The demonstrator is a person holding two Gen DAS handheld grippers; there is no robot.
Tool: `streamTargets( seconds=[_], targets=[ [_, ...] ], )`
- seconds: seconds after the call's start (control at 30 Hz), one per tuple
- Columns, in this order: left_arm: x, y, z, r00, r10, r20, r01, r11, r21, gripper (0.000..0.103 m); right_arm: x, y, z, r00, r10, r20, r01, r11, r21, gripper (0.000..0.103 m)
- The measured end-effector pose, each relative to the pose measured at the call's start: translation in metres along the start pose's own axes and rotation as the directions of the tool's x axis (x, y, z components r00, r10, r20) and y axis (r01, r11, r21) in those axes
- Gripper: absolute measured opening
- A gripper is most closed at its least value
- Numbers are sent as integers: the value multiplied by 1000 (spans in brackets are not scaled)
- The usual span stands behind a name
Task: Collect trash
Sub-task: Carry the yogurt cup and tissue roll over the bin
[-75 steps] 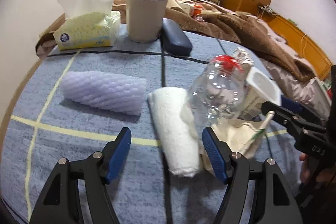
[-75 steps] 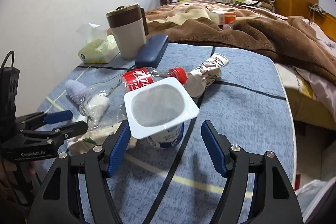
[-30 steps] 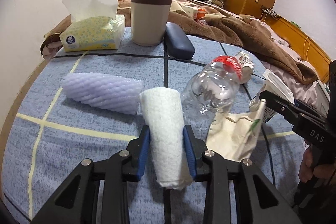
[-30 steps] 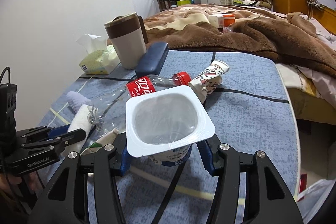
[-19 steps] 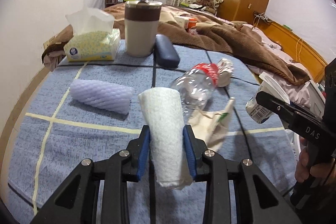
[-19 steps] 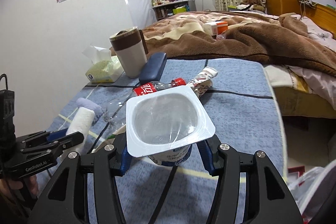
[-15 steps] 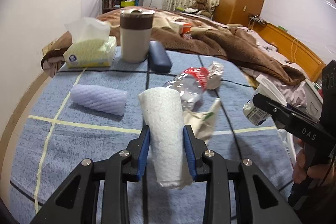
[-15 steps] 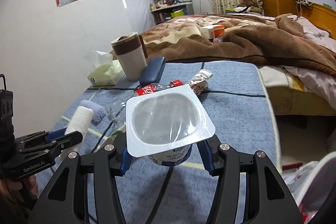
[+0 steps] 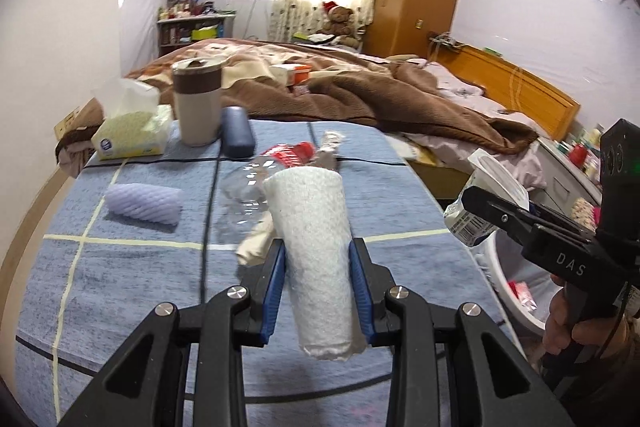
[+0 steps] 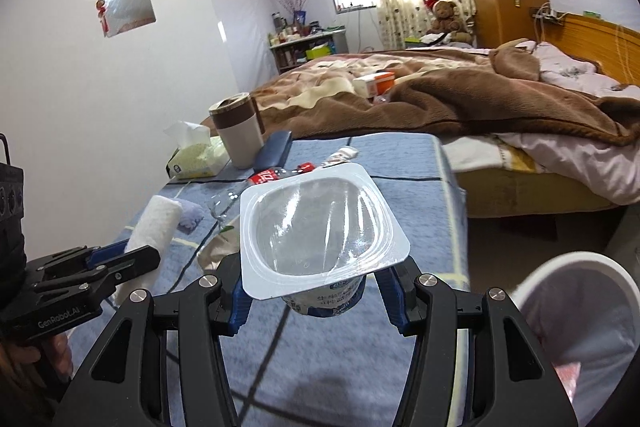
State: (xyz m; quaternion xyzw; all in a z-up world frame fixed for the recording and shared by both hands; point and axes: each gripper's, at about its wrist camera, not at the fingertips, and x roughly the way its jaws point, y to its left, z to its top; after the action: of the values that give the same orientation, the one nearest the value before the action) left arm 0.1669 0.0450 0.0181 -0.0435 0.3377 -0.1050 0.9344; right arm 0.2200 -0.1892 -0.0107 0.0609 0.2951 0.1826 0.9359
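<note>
Fingers of the left gripper (image 9: 317, 281) clamp a paper roll (image 9: 314, 259), the right gripper (image 10: 310, 291) a yogurt cup (image 10: 320, 231), both above the bench (image 9: 132, 267); carry each level over the bin (image 10: 580, 311) rim before releasing.

The right claw (image 10: 314, 301) grips a white plastic yogurt cup (image 10: 320, 233) above the blue-clothed worktop (image 10: 404, 171), near a white waste bin (image 10: 580, 303).
</note>
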Motion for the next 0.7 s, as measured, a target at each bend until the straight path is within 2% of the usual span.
streamTargets(
  seconds=[0.37,0.7],
  targets=[
    [-6,-53,-7,995,-97,-2,97,992,77,33,-43,-27,-13,995,-85,59,83,996,45,55],
    [5,-120,-12,977,-210,-40,214,963,164,33,-79,-58,-27,968,-237,83,230,969,86,55]
  ],
)
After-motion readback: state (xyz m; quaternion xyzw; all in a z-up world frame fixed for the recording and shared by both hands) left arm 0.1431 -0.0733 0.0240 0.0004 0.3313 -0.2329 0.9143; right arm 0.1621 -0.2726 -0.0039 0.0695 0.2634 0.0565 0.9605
